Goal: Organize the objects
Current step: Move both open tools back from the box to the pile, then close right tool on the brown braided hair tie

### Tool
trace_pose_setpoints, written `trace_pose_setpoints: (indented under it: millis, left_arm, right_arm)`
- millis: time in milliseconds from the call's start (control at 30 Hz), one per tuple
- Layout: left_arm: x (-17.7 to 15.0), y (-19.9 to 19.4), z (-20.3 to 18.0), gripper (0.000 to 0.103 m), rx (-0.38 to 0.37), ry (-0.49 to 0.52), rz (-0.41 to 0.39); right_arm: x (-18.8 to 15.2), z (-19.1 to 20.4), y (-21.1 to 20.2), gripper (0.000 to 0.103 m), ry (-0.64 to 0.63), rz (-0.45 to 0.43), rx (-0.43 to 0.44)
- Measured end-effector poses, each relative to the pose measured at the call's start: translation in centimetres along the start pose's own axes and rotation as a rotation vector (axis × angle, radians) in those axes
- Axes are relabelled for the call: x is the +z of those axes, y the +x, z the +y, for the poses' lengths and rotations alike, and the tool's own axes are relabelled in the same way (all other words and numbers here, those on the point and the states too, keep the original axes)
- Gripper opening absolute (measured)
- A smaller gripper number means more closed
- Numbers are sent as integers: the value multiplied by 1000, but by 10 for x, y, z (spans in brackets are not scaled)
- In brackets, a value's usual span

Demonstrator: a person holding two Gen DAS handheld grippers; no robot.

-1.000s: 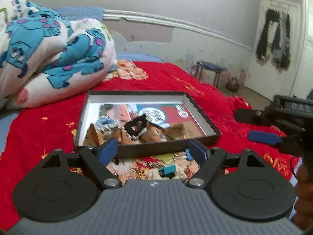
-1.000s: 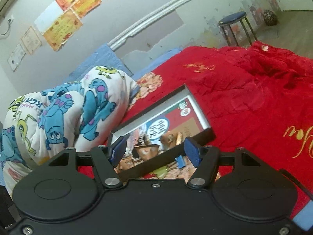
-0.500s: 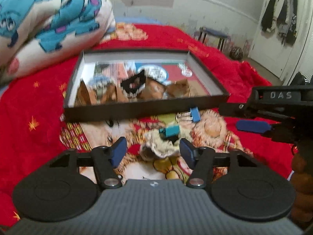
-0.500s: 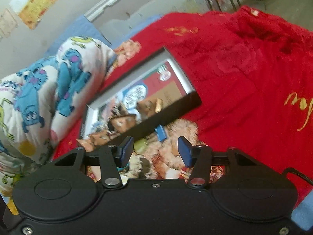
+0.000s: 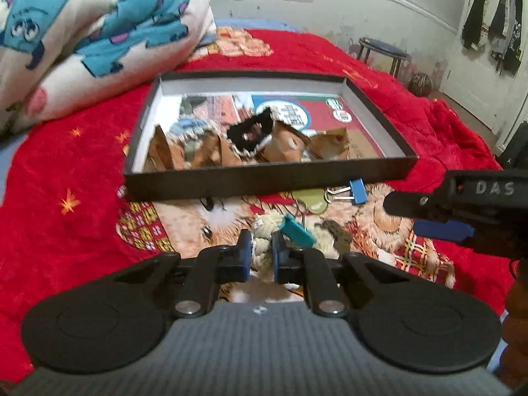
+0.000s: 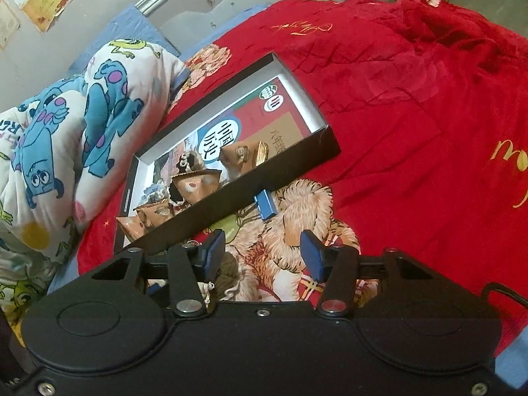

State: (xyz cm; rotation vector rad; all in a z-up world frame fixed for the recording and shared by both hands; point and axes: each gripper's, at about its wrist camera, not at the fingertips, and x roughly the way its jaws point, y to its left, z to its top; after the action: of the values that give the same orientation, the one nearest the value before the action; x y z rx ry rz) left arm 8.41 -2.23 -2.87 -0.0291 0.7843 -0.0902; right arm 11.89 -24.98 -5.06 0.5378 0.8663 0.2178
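Before the box's (image 5: pixel 264 184) near wall on the bed, the previously wide left gripper's (image 5: pixel 262 254) fingers are being closed around the cream knitted scrunchie (image 5: pixel 262 242), so boxing can follow.

A red blanket (image 5: pixel 379 76) covers the bed, and a rolled white quilt with blue cartoon monsters (image 5: pixel 92 33) lies at its head end by the wall. Beyond the far edge stands a small dark-topped stool (image 5: pixel 384 49), with what may be dark clothes (image 5: pixel 495 16) hanging on a white door.

"DAS" on the right tongs (image 5: pixel 442 217); Chinese characters on the box's print (image 6: pixel 220 138).
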Motion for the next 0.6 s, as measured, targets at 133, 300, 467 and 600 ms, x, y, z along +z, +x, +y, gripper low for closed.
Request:
trace_pose_setpoints:
  millis: [133, 300, 467, 600]
  left_arm:
    - [1, -6, -3, 15, 93, 65, -42]
    - [4, -15, -5, 15, 167, 124, -103]
    - [-5, -7, -20, 15, 289, 287, -130]
    - [-8, 7, -16, 15, 427, 331, -92]
  right_arm:
    - [-4, 7, 5, 50, -29, 17, 3]
    - [-10, 17, 15, 50, -76, 43, 6]
    - [-14, 24, 24, 50, -88, 71, 28]
    - [-15, 24, 31, 50, -69, 98, 54]
